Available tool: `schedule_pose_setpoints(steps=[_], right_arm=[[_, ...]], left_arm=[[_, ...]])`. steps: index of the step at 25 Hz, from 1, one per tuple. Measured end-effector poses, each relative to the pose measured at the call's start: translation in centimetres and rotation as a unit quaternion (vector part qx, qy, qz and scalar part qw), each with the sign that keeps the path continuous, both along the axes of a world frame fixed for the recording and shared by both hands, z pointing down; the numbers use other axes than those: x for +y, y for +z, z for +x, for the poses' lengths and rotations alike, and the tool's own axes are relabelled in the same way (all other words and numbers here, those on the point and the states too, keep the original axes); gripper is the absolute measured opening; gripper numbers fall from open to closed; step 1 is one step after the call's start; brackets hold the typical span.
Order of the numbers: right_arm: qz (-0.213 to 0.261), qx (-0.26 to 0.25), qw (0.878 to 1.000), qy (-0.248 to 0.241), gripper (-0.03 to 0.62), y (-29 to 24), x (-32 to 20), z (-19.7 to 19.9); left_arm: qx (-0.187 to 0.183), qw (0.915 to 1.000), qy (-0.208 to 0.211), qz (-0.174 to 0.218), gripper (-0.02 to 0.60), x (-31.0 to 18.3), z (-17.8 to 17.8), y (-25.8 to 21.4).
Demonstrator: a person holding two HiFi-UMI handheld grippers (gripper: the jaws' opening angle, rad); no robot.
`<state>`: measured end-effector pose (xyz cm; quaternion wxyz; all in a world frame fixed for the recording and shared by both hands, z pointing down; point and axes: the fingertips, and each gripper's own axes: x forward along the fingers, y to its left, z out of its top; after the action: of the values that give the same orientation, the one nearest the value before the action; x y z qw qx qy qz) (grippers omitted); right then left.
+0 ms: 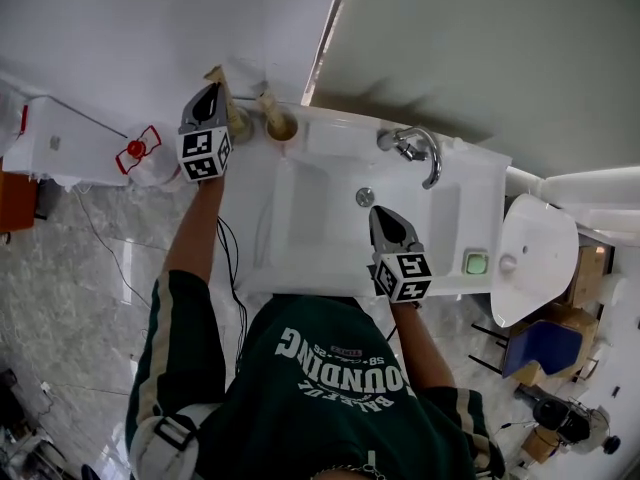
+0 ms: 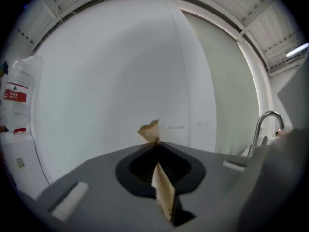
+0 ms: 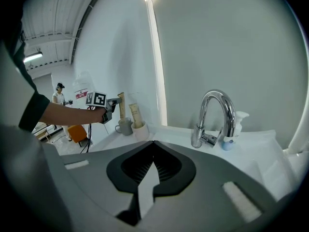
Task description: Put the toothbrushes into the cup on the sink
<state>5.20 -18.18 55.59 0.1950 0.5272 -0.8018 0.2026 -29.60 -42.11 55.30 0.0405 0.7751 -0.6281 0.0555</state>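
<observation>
The left gripper (image 2: pixel 158 145) is clamped on a tan paper-wrapped toothbrush (image 2: pixel 163 190), held upright over a grey handled mug (image 3: pixel 124 126) directly beneath it. Just right of that gripper a second tan toothbrush (image 3: pixel 135 114) stands in a small white cup (image 3: pixel 141 131). The right gripper (image 3: pixel 153 145), jaws together and empty, hovers over the white sink basin (image 1: pixel 300 208), chrome tap (image 3: pixel 215 115) ahead

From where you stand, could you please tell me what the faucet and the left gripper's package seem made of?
The faucet: probably chromed metal, polished; gleams with mirror-like reflections. The package clamped in the left gripper: likely kraft paper or thin card, matte; dull tan, crumpled tip.
</observation>
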Motion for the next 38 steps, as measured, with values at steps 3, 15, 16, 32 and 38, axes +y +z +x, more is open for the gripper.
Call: schedule_pose_setpoints(steps=[3, 15, 16, 32, 38], right_arm=[[-0.004, -0.001, 1.0, 0.011, 0.006, 0.3, 0.5, 0.1], [-0.005, 0.004, 1.0, 0.023, 0.006, 0.5, 1.4, 0.5], [-0.003, 0.003, 1.0, 0.024, 0.006, 0.5, 1.4, 0.5], [0.004, -0.007, 1.0, 0.029, 0.006, 0.3, 2.3, 1.4], [0.009, -0.013, 1.0, 0.017, 0.006, 0.3, 1.8, 1.9]], left_arm=[[0.001, 0.9999, 0.004, -0.015, 0.054, -0.2, -0.1, 1.4], [-0.021, 0.9943, 0.02, -0.102, 0.054, 1.2, 0.6, 6.2], [-0.024, 0.9934, 0.022, -0.11, 0.052, 1.4, 0.6, 6.6], [-0.031, 0.9924, 0.02, -0.118, 0.055, 2.7, 0.1, 6.5], [-0.034, 0.9935, 0.016, -0.108, 0.055, 4.3, 0.8, 5.2]])
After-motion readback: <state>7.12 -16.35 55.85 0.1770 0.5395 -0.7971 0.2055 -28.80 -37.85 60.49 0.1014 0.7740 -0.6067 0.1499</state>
